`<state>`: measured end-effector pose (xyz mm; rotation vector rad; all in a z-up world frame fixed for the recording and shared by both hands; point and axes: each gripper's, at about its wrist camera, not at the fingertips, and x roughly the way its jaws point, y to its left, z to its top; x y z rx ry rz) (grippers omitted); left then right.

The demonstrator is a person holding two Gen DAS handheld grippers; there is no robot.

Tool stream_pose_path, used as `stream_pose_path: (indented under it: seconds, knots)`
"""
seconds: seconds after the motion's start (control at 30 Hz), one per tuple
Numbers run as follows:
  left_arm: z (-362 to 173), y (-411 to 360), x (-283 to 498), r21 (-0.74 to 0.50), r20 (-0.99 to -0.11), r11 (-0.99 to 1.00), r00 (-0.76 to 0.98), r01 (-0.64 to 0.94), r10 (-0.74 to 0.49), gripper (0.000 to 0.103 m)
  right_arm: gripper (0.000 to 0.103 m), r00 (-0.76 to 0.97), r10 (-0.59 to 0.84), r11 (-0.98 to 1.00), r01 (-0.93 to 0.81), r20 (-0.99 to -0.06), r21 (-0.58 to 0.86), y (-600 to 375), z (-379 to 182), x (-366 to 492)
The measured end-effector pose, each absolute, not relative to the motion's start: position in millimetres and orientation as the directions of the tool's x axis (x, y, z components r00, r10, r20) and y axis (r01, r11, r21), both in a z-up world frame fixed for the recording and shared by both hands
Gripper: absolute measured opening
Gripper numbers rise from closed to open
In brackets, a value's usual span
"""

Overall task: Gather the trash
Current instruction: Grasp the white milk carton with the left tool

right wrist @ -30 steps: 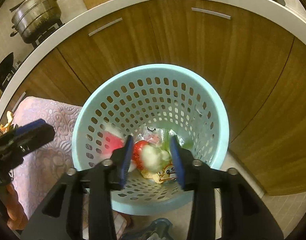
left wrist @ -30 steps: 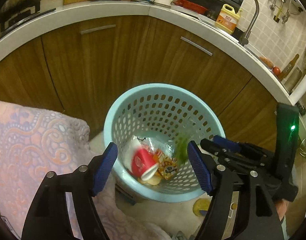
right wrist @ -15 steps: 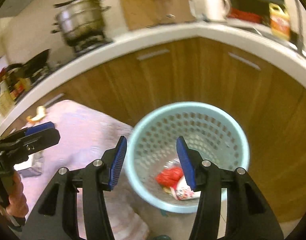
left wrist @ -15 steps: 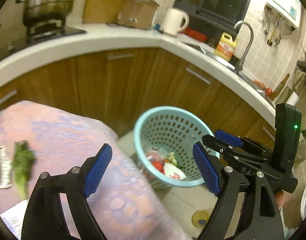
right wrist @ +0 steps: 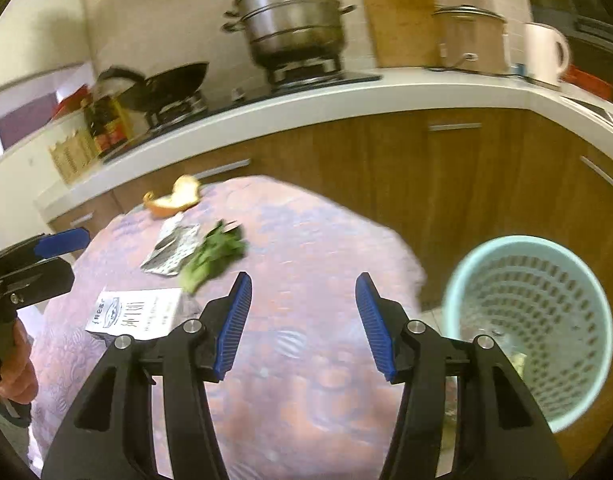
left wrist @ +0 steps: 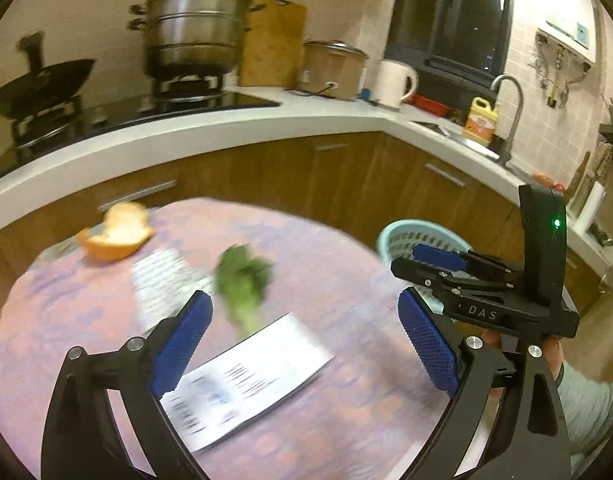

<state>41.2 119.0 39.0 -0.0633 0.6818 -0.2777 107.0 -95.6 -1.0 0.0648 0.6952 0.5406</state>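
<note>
Left wrist view shows the left gripper with its blue-padded jaws spread wide and nothing between them, hovering over a round table covered in a pink patterned tablecloth. On the cloth lie four pieces of trash: a white printed paper packet just below the jaws, a green leafy vegetable scrap beyond it, a silvery foil wrapper beside the greens, and an orange peel near the far edge. The right gripper is likewise wide apart and empty, held over the near part of the cloth, well apart from the trash. In the right wrist view the light blue perforated waste basket stands on the floor just beside the table, in front of the wooden cabinets, with some scraps at its bottom. A steel steamer pot sits on the stove behind.
</note>
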Motion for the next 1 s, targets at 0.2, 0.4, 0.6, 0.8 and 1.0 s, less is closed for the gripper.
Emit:
stream_pose_path:
  seconds: [0.2, 0.4, 0.6, 0.8, 1.0]
  knots:
    - [6.7, 159.7, 43.4, -0.115, -0.673, 0.977, 0.71, 0.178, -0.208, 0.091, 0.051, 0.599, 0.511, 0.846, -0.479, -0.616, 0.236, -57.5, -11.9, 113.8]
    - [-25.3, 182.8, 46.8, -0.259, -0.71, 0.945, 0.624, 0.197, -0.325, 0.091, 0.051, 0.59, 0.499, 0.849, -0.48, -0.635, 0.221, -46.1, -21.9, 118.1]
    - [-28.0, 155.4, 20.8, -0.278, -0.727, 0.92, 0.566, 0.278, -0.39, 0.091, 0.051, 0.579, 0.506, 0.848, -0.47, -0.639, 0.246, -52.3, -24.5, 120.9]
    - [-28.0, 116.2, -0.4, -0.172, -0.752, 0.931, 0.567, 0.323, -0.336, 0.091, 0.051, 0.605, 0.492, 0.854, -0.477, -0.626, 0.21, -48.4, -21.9, 114.4]
    - [-34.8, 100.1, 22.1, -0.034, -0.77, 0.978, 0.618, 0.208, -0.159, 0.081, 0.051, 0.631, 0.484, 0.868, -0.433, -0.606, 0.241, -59.9, -20.3, 116.8]
